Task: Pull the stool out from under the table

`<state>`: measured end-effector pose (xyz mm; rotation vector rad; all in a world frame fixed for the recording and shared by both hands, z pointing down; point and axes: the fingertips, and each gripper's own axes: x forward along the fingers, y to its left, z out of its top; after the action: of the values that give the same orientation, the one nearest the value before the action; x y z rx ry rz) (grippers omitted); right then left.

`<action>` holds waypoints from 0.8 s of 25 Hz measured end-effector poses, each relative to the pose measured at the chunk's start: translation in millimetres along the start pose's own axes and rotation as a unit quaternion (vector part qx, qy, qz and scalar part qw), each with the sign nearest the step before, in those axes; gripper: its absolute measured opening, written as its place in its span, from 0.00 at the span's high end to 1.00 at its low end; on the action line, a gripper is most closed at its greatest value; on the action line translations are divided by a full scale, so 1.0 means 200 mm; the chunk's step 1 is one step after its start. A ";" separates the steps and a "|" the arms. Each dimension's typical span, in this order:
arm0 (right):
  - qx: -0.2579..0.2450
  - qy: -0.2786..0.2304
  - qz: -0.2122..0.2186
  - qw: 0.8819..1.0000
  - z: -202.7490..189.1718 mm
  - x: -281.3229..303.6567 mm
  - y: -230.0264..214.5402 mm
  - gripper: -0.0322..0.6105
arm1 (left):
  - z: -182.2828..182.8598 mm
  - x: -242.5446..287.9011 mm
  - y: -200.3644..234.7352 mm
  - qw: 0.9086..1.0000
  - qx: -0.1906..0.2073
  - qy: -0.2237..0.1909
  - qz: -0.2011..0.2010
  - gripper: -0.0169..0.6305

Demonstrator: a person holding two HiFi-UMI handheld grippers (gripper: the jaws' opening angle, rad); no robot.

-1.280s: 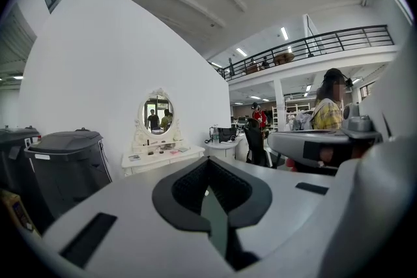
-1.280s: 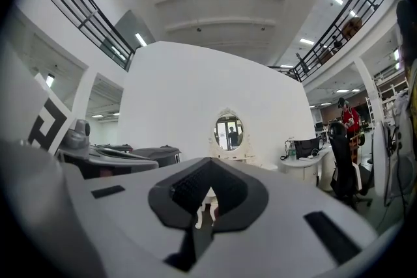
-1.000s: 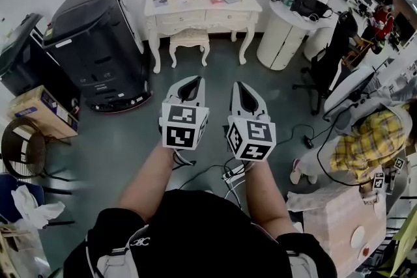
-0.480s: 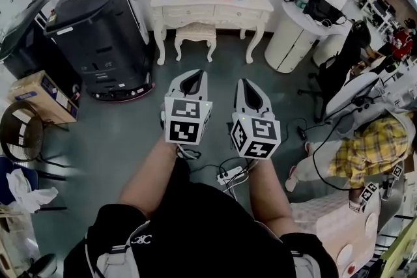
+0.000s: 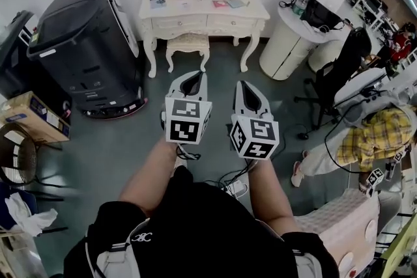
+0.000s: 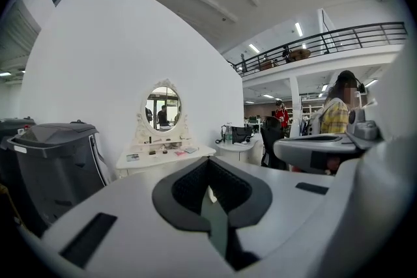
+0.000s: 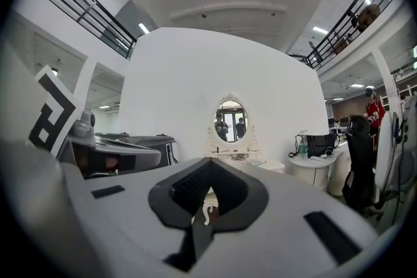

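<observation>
Approach is the step in hand, I judge. In the head view the stool sits tucked under the dressing table, well ahead of both sets of fingertips. I hold the left gripper and right gripper side by side, forearms stretched forward. Left gripper view: jaws pressed together on nothing, the table beyond the tips. Right gripper view: likewise closed and empty. Next I must close in, open up and catch the seat's edge.
</observation>
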<state>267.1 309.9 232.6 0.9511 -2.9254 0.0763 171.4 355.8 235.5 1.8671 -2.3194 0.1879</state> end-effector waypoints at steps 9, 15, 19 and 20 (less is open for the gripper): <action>0.012 0.006 -0.010 1.000 0.05 0.57 0.01 0.94 | 0.10 0.42 0.39 1.000 -0.005 0.003 -0.018 0.97; 0.013 0.017 -0.010 1.000 0.01 0.88 0.09 0.94 | 0.08 0.59 0.66 1.000 -0.011 0.009 -0.019 0.97; 0.006 0.022 -0.004 1.000 0.00 1.03 0.16 0.94 | 0.07 0.66 0.82 1.000 -0.023 0.009 -0.013 0.97; 0.002 0.026 -0.001 1.000 -0.01 1.06 0.17 0.94 | 0.06 0.67 0.86 1.000 -0.027 0.011 -0.010 0.97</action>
<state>75.6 214.2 250.4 0.9393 -2.8775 0.1063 -24.7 261.3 251.6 1.8532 -2.2666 0.1427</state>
